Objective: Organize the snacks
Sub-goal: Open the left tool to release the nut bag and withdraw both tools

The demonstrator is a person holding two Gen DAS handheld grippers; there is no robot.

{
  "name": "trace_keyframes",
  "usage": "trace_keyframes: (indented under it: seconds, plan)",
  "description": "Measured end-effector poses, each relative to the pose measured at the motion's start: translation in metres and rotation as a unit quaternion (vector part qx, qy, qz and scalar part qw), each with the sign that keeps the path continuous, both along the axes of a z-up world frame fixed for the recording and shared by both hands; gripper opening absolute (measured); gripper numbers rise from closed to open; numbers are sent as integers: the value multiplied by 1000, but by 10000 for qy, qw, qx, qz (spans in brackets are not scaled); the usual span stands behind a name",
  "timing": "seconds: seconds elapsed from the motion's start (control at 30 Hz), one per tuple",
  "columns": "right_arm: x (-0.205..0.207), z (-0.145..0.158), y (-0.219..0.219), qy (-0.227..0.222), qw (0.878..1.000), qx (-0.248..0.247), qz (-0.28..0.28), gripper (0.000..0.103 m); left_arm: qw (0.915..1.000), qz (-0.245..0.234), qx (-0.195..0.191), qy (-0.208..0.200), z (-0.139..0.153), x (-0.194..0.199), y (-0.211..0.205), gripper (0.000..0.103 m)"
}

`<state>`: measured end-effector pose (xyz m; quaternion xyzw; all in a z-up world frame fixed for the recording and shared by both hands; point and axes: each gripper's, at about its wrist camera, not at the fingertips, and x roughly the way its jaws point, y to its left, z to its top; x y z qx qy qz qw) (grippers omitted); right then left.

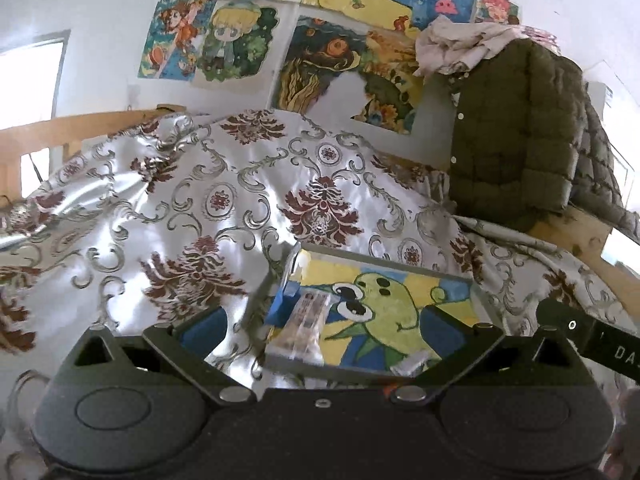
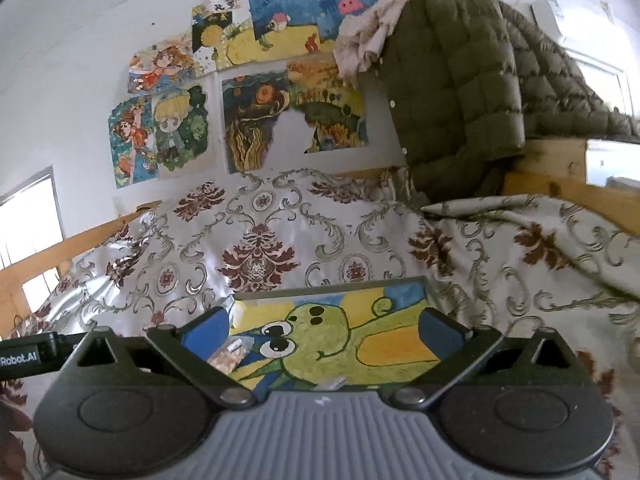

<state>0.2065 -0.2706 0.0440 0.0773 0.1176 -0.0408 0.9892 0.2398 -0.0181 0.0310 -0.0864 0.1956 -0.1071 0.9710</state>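
Note:
A shallow tray [image 1: 404,296] [image 2: 400,346] painted with a green cartoon creature lies on the patterned cloth. At its left end lies a clear snack packet [image 1: 306,322] [image 2: 230,354], with a blue item [image 1: 283,305] next to it. Near the tray's front edge rests a small pale wrapper [image 1: 412,362] [image 2: 331,383]. My left gripper [image 1: 322,322] hovers over the tray, open, with nothing between its blue pads [image 1: 202,324]. My right gripper [image 2: 324,330] is open too and holds nothing. Each wrist view catches the other gripper's black body at its edge.
A silver and maroon patterned cloth [image 1: 224,200] [image 2: 260,236] covers the surface. An olive quilted jacket [image 1: 516,132] [image 2: 452,80] hangs over a wooden frame [image 2: 560,160] at the right. Colourful drawings [image 1: 336,68] cover the white wall behind. A window [image 2: 28,220] is at the left.

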Motion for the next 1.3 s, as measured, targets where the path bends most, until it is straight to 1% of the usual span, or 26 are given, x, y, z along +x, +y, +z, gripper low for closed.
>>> trace_keyframes:
  seconds: [0.13,0.3,0.43,0.6,0.67,0.77,0.9,1.03,1.17,1.3]
  plan:
    - [-34,2,3,-44,9998,-184,7,103,9998,59,175,36,-2,-37,5,102]
    - [-71,-1,3,41,9999,-165,26,103,9991,43,349,237,-11,-79,12,102]
    - [-100,-6,6,143,9996,-218,47,103,9984,58,455,320,-13,-105,15,102]
    - [-130,-10,10,228,9991,-339,54,103,9974,161,424,558,-20,-135,20,102]
    - [-142,-11,11,299,9990,-332,30,103,9969,174,390,668,-23,-145,22,102]
    - [-158,-14,11,395,9988,-296,19,103,9962,261,393,726,-25,-159,22,102]
    - [-173,-18,9,525,9983,-237,-15,103,9960,255,452,732,-26,-175,18,102]
    - [-184,-20,7,641,9979,-66,-59,103,9951,164,721,659,-25,-188,9,102]
    - [-192,-23,7,835,9965,-17,-86,103,9932,146,902,719,-28,-197,3,102]
    - [-190,-31,11,1269,9918,-96,-140,103,9914,123,954,893,-32,-203,0,102]
